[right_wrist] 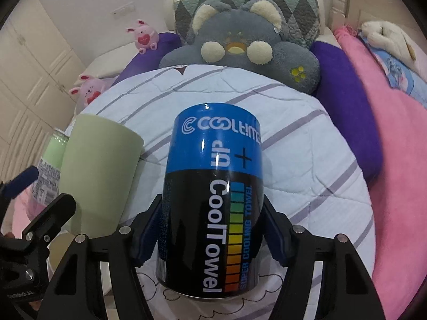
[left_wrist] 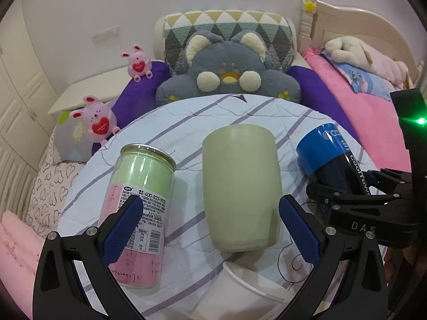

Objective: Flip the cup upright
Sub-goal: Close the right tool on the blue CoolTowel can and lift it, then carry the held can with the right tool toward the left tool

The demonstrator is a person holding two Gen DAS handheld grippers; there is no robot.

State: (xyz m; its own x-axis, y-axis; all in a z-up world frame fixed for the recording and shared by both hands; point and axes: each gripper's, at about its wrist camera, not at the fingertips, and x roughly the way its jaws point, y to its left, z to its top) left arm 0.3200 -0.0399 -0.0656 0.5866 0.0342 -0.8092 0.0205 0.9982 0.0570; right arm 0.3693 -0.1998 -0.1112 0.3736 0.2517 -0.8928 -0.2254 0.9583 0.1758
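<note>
The green cup [left_wrist: 240,186] stands mouth-down on the striped quilt [left_wrist: 240,112], between the wide-open fingers of the left gripper [left_wrist: 210,221]. The right gripper [right_wrist: 210,237] clamps the blue-and-black can [right_wrist: 213,200] beside it.

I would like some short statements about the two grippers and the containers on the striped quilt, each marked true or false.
1. The right gripper is closed on the blue and black Cool Towel can. True.
2. The left gripper holds the pale green matte cup. False: its fingers stand open on either side of the cup, not touching it.
3. The clear can with a green and pink insert is to the left of the pale green cup in the left wrist view. True.
4. The containers rest on a bare wooden table. False: they rest on a white quilt with purple stripes.
5. A white paper cup is near the bottom of the left wrist view. True.
</note>
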